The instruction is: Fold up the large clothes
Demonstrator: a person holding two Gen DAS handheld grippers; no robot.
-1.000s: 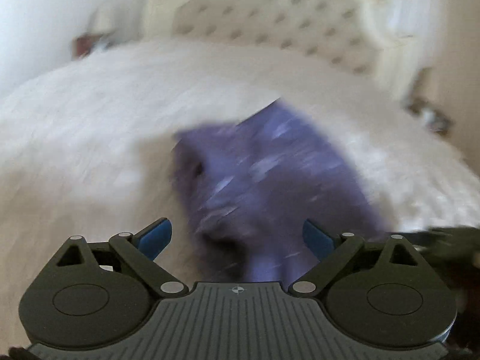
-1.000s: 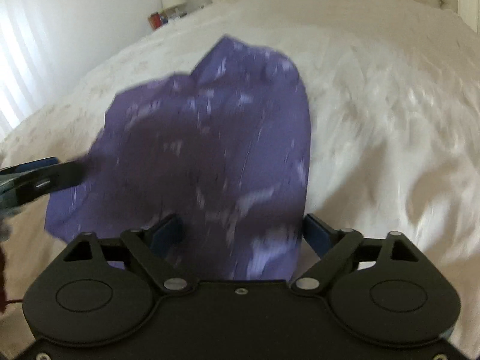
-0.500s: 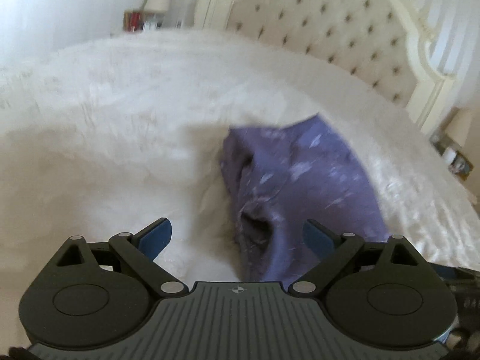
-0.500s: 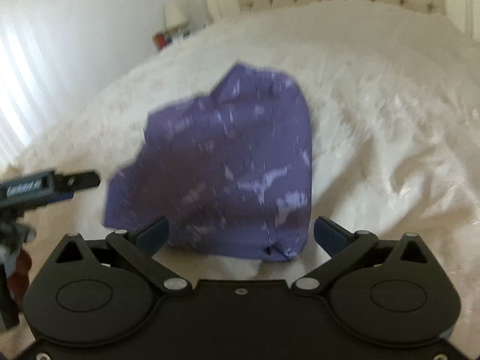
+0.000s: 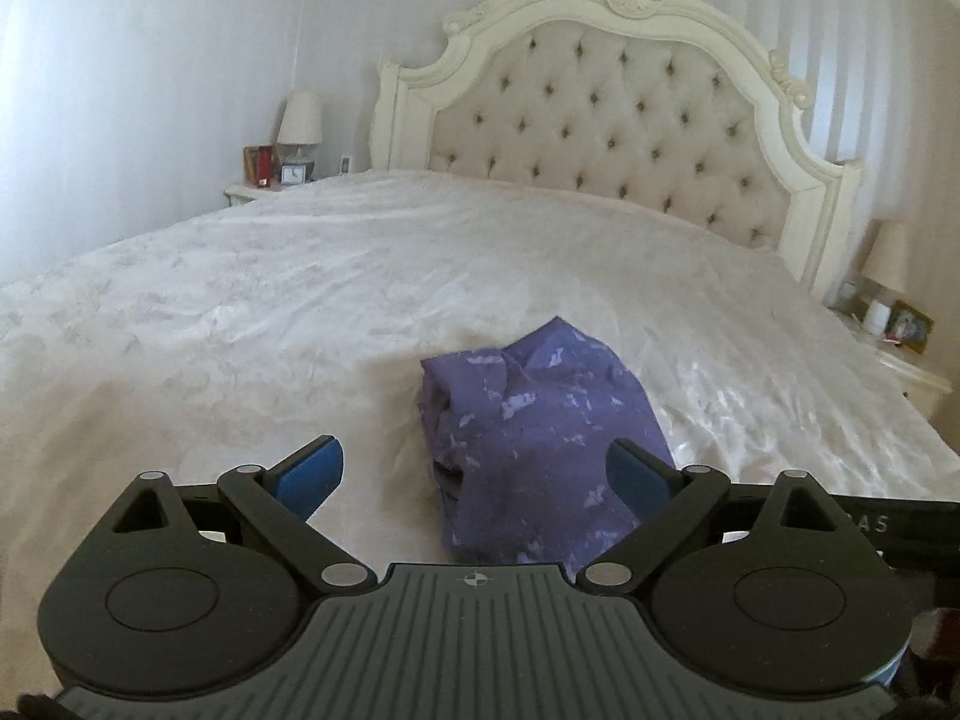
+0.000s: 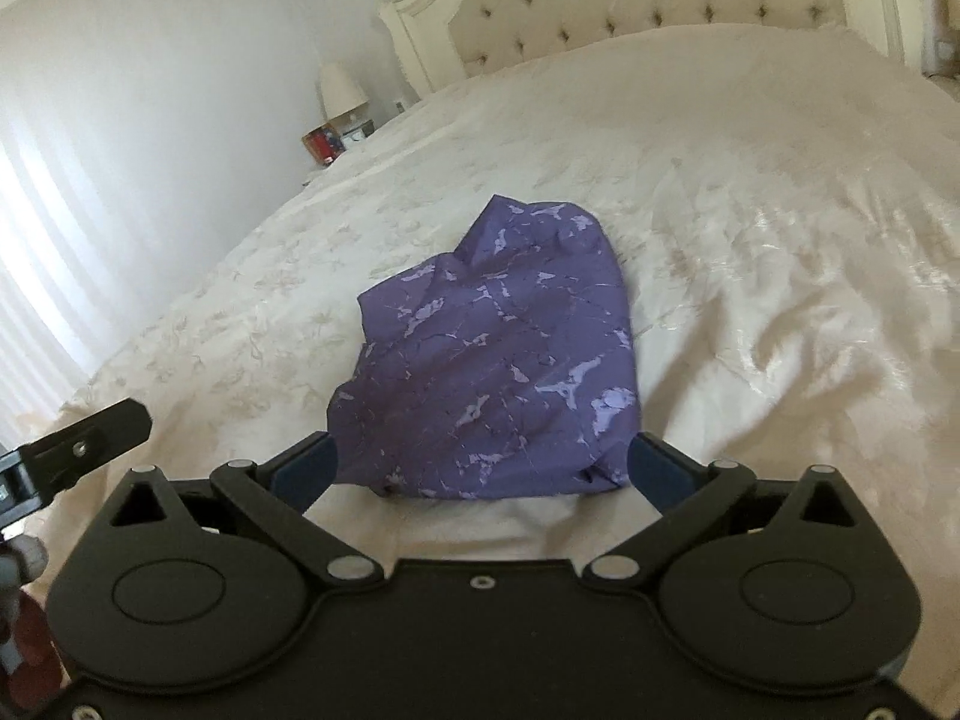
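A purple garment with pale marbled marks (image 5: pixel 534 432) lies folded into a lumpy bundle on the white bedspread (image 5: pixel 300 300). It also shows in the right wrist view (image 6: pixel 498 354). My left gripper (image 5: pixel 477 474) is open and empty, held above the bed just short of the bundle's near edge. My right gripper (image 6: pixel 480 468) is open and empty, also just short of the bundle, its fingers wider than the cloth. The left gripper's side shows at the left edge of the right wrist view (image 6: pixel 72 456).
A cream tufted headboard (image 5: pixel 612 120) stands at the far end of the bed. A nightstand with a lamp (image 5: pixel 300 126) is at the far left, another nightstand with a lamp (image 5: pixel 888 276) at the right. The wall is behind.
Both grippers have drawn back and up from the garment, which now lies still as a bundle. The left view has swung up toward the headboard.
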